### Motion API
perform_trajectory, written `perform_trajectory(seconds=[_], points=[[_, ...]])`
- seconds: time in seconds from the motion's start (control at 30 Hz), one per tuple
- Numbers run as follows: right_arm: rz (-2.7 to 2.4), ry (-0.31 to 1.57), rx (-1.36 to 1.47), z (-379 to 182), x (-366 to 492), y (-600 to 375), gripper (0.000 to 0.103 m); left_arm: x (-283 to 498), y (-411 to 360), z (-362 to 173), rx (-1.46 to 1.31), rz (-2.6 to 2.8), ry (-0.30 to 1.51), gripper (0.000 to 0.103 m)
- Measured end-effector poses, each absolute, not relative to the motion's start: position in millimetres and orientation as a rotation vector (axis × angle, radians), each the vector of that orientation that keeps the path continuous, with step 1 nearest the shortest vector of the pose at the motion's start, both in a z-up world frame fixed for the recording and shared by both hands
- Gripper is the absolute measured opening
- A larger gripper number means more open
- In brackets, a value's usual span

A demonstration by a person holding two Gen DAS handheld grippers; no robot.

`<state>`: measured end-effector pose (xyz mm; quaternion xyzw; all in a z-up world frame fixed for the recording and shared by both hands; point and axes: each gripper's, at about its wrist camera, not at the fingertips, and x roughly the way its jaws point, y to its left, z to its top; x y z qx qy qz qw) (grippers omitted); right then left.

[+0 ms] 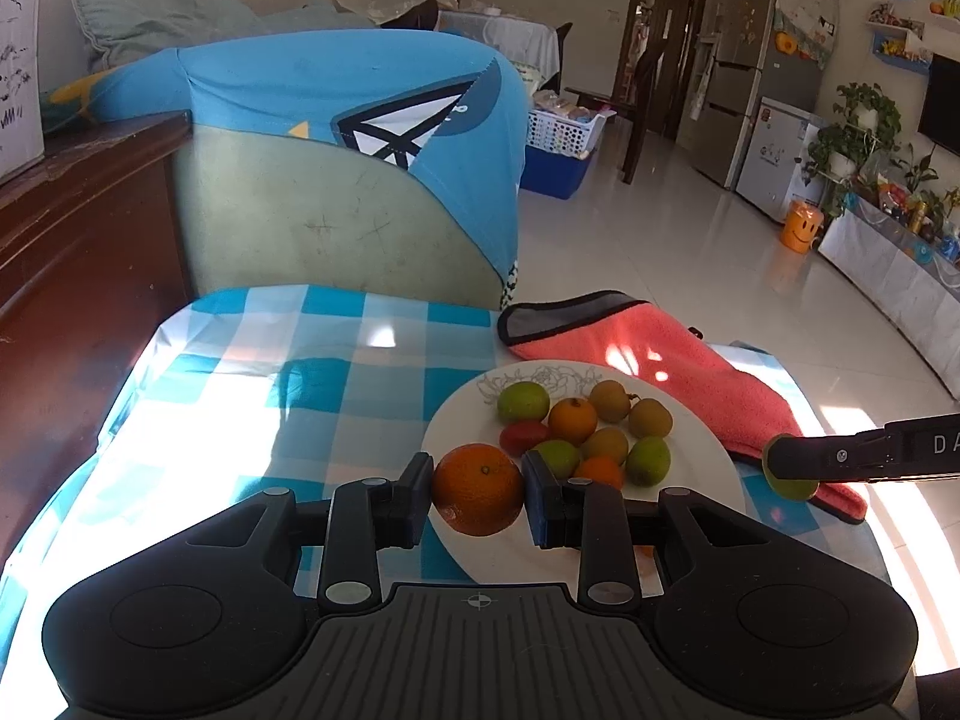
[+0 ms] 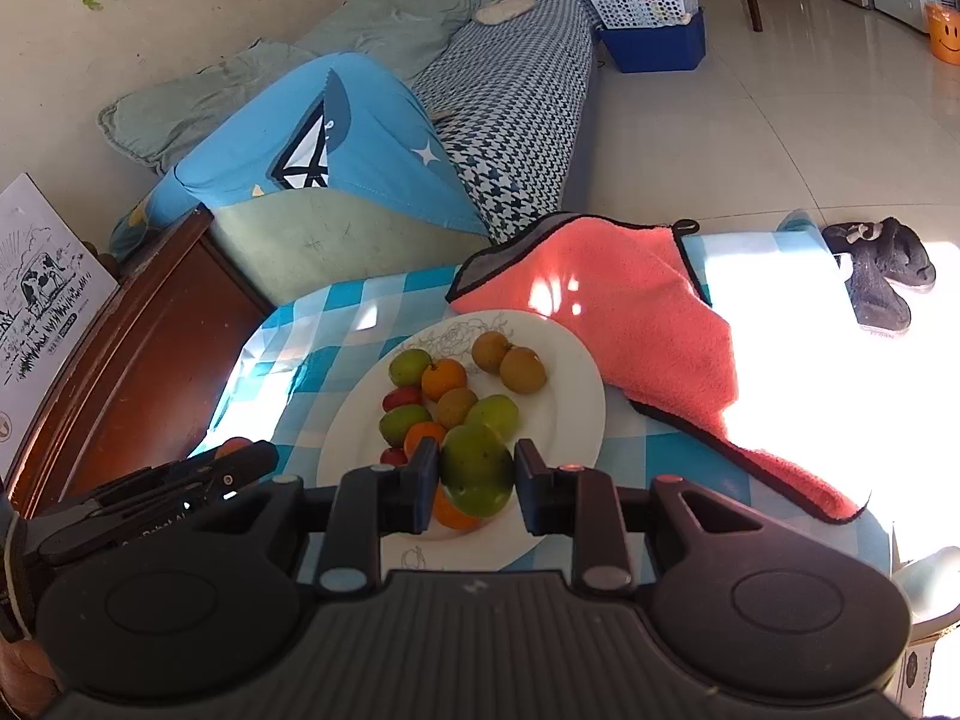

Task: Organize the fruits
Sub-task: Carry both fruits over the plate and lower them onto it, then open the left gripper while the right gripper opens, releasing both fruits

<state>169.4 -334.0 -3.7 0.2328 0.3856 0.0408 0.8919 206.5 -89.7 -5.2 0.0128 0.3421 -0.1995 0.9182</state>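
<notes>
A: What is gripped at the bottom centre of the left wrist view?

B: An orange [image 1: 477,489] is clamped between the pads of the left gripper [image 1: 478,495], above the near rim of a white plate [image 1: 447,438]. The plate is set on a table covered with a blue checked tablecloth [image 1: 312,372].

A: And in the right wrist view?

B: A green fruit [image 2: 476,469] is clasped by the right gripper [image 2: 474,480], low in the frame over the near part of the same plate [image 2: 576,396]. An orange fruit [image 2: 451,514] is partly hidden just under it.

A: What is seen on the plate?

B: Small fruits are clustered at its middle: green ones [image 1: 523,402], a small orange one [image 1: 572,419], brownish round ones [image 1: 650,417] and a red one [image 1: 521,435]. Their exact kinds cannot be told.

A: What is laid beside it?

B: A coral-pink towel with a dark edge [image 1: 660,360] is spread at the right of the plate, with part of it over the table's far edge. In the left wrist view the right gripper [image 1: 792,471] is seen at the right edge, in front of the towel's near end, with the green fruit [image 1: 798,489] showing past its finger. In the right wrist view the left gripper [image 2: 240,462] is seen at lower left.
</notes>
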Motion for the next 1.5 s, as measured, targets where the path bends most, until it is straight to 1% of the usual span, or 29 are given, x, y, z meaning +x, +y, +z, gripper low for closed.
perform_trajectory(seconds=[0.3,0.7,0.8,0.83,0.87,0.9,0.97,1.13,1.17,1.23,1.3,1.37,1.5], points=[[0.048,0.866,0.524,-22.0,185.7,-332.5,0.027,221.9,-106.9,-19.1,0.042,-0.423,0.74,0.029],[-0.008,0.882,0.536,-34.9,204.2,-329.5,0.027,232.5,-116.3,-24.5,0.059,-0.399,0.745,0.03],[-0.023,0.865,0.526,-33.2,204.9,-328.2,0.03,230.3,-120.4,-21.5,0.071,-0.405,0.739,0.031],[-0.026,0.855,0.516,-31.6,204.8,-327.4,0.03,229.4,-121.5,-20.3,0.073,-0.403,0.737,0.034],[-0.024,0.85,0.513,-30.4,204.7,-327.2,0.031,228.0,-122.3,-19.1,0.075,-0.398,0.736,0.042],[-0.021,0.847,0.516,-29.7,204.3,-327.2,0.031,226.3,-122.8,-17.4,0.077,-0.391,0.733,0.046],[-0.017,0.845,0.527,-28.7,203.9,-327.9,0.034,223.0,-123.4,-13.7,0.083,-0.381,0.721,0.065],[-0.011,0.838,0.532,-24.4,202.7,-327.2,0.041,217.3,-122.0,-4.5,0.087,-0.36,0.71,0.082],[-0.008,0.836,0.529,-23.1,202.4,-326.3,0.041,216.5,-121.3,-3.4,0.088,-0.352,0.715,0.084],[-0.006,0.829,0.518,-20.5,201.1,-324.2,0.042,214.7,-120.0,-2.4,0.092,-0.342,0.722,0.085],[-0.01,0.826,0.504,-17.7,199.5,-321.9,0.046,212.2,-118.8,-2.1,0.097,-0.33,0.732,0.087],[-0.019,0.829,0.498,-15.6,197.1,-320.7,0.056,208.9,-117.2,-2.4,0.098,-0.323,0.74,0.087],[-0.033,0.823,0.475,-10.4,190.2,-318.0,0.06,200.5,-115.6,-2.9,0.112,-0.322,0.754,0.088]])
